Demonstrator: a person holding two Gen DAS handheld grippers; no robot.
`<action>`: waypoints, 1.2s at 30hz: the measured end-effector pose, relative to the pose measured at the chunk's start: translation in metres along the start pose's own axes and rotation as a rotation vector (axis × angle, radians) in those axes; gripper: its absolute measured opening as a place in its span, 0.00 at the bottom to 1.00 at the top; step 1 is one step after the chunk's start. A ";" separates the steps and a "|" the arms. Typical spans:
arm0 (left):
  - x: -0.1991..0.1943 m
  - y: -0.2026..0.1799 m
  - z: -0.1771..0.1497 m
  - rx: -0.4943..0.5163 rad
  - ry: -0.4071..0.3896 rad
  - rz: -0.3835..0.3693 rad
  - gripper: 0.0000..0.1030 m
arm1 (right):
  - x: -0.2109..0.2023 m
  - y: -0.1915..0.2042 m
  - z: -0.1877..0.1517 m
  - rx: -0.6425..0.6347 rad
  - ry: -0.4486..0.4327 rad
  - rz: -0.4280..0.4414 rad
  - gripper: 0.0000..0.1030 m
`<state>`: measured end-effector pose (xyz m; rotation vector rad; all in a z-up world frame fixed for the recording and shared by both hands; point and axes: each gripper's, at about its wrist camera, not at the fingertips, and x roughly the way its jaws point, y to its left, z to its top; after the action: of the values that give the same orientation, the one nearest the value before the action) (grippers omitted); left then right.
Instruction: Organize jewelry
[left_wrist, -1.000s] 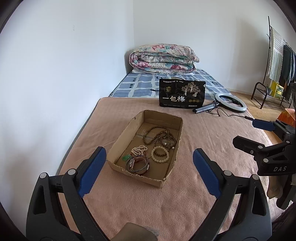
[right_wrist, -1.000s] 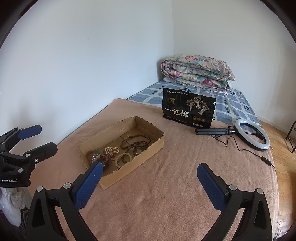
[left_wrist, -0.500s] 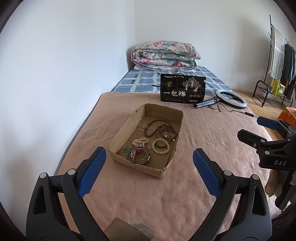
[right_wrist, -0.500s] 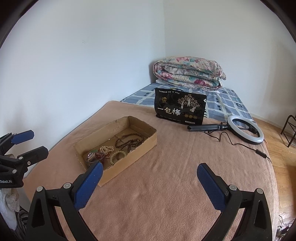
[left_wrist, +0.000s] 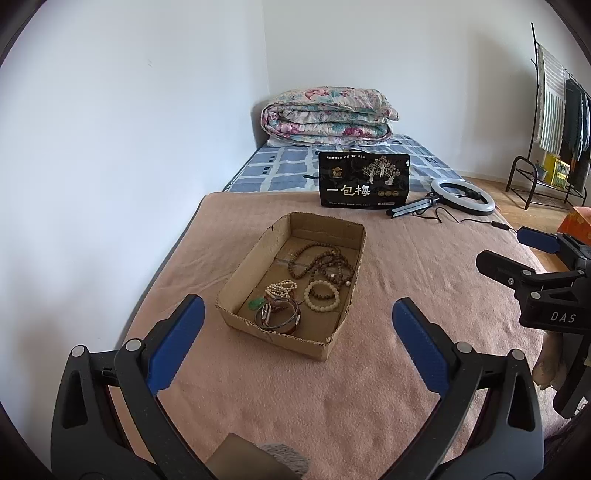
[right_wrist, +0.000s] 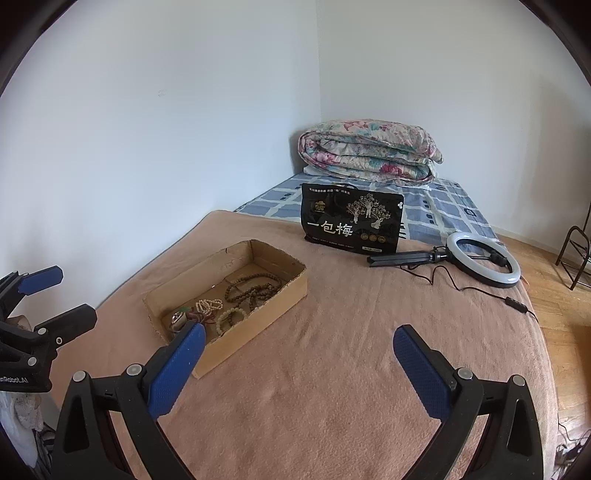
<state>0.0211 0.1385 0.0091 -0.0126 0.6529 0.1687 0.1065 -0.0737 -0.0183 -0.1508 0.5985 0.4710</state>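
A shallow cardboard tray (left_wrist: 240, 275) sits on a pink blanket (left_wrist: 406, 280). It holds a long brown bead necklace (left_wrist: 320, 261), a pale bead bracelet (left_wrist: 322, 291), a small pearl strand (left_wrist: 280, 287), a green pendant (left_wrist: 255, 303) and a brown strap bracelet (left_wrist: 279, 315). My left gripper (left_wrist: 297, 328) is open and empty, just short of the tray's near edge. My right gripper (right_wrist: 299, 354) is open and empty, right of the tray (right_wrist: 258, 325). Each gripper also shows at the edge of the other's view: the right one (left_wrist: 532, 258), the left one (right_wrist: 48, 295).
A black snack bag (left_wrist: 364, 179) stands behind the tray. A ring light on a tripod (left_wrist: 461, 195) with its cable lies at the back right. A folded floral quilt (left_wrist: 327, 116) is at the head of the bed. A clothes rack (left_wrist: 554, 110) stands far right.
Both grippers have drawn back and risen a little, so the tray looks smaller and farther. Both stay open and empty.
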 end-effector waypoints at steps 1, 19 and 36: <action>0.001 0.000 0.000 0.002 0.004 -0.001 1.00 | 0.000 -0.001 -0.001 0.004 0.000 -0.002 1.00; 0.003 -0.004 -0.001 0.012 0.008 -0.003 1.00 | 0.000 -0.009 -0.002 0.031 0.004 -0.013 1.00; 0.005 -0.005 -0.002 0.011 0.009 -0.007 1.00 | 0.002 -0.009 -0.004 0.034 0.013 -0.006 1.00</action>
<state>0.0240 0.1340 0.0042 -0.0054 0.6622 0.1586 0.1101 -0.0824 -0.0223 -0.1230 0.6181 0.4545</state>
